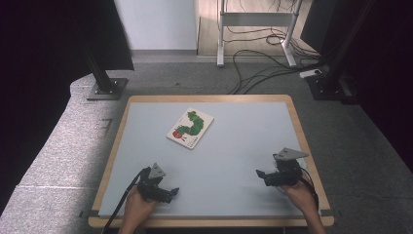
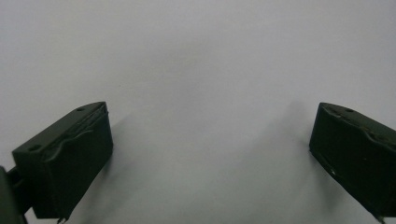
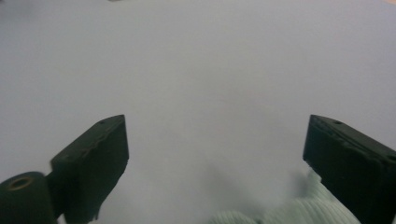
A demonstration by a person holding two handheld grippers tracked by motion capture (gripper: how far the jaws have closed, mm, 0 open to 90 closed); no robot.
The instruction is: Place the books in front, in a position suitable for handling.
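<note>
- The black two-jaw left gripper has its jaws spread wide, with nothing between them but the bare pale grey-blue tabletop; the blocky matte pads neither hold nor touch anything.
- The black two-jaw right gripper likewise stands with its jaws wide apart and nothing gripped; below and between them lies a pale green ribbed knit fabric, soft in look, and whether the right-hand jaw touches it cannot be told.
- In the high view the left gripper sits near the table's near edge towards its left corner, held in the person's left hand, a grey three-cornered plate on its top.
- The right gripper sits near the table's right edge, towards the near corner, in the person's right hand, its jaws pointing left across the table.
- The flat rectangular white picture book with a green caterpillar on its cover lies flat and skewed on the far half of the table, slightly left of centre, well apart from both grippers.
- The table is a smooth matte sheet framed by a light wooden rim.
</note>
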